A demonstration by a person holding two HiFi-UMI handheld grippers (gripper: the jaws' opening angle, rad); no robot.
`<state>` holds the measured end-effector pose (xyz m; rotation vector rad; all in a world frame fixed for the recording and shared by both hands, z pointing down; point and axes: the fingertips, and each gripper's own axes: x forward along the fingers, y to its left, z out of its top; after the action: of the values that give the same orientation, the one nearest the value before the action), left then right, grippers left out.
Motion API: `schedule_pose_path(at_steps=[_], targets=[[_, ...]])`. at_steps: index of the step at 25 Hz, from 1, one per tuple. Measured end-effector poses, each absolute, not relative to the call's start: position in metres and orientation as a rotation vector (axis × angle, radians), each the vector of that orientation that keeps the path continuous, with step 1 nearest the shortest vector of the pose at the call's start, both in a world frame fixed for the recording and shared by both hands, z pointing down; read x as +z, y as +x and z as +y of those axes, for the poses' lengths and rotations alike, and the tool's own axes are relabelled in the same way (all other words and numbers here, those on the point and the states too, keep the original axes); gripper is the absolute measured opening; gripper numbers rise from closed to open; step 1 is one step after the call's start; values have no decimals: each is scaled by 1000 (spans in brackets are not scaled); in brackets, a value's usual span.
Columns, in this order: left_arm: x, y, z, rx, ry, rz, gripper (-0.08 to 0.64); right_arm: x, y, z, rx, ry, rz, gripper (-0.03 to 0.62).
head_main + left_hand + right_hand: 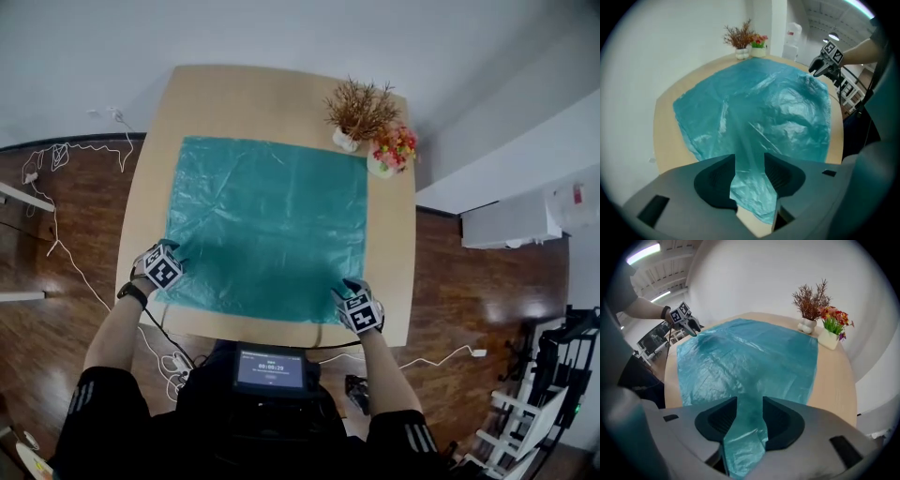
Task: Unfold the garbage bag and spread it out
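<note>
Left hand-held gripper [749,174] wide, garbage bag [267,225] loose between | right hand-held gripper [750,420] likewise | near corners hidden

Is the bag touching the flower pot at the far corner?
Cannot tell. In the right gripper view the bag ends right beside the flower pot, with no plain gap or contact; the head view is no clearer.

Spread garbage bag [749,352] passes between hand-held gripper's [750,403] parted jaws.
</note>
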<state>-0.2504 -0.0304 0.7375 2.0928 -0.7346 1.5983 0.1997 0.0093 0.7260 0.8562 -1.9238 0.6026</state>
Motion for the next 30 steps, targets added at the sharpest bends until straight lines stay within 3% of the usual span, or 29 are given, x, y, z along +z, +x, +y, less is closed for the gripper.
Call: schedule_pose_path(at_steps=[7, 14, 24, 30], targets=[[772, -260, 6, 1566, 2011, -728, 216, 757, 213, 39, 676, 800, -1866, 210], [759, -275, 4, 1574, 1947, -788, 258, 756, 215, 41, 652, 788, -1868, 219], [751, -276, -4, 1617, 1940, -858, 262, 735, 206, 29, 651, 864, -1946, 235], [678, -228, -9, 1234, 2083, -1068, 261, 667, 204, 16, 595, 1003, -2166, 242]])
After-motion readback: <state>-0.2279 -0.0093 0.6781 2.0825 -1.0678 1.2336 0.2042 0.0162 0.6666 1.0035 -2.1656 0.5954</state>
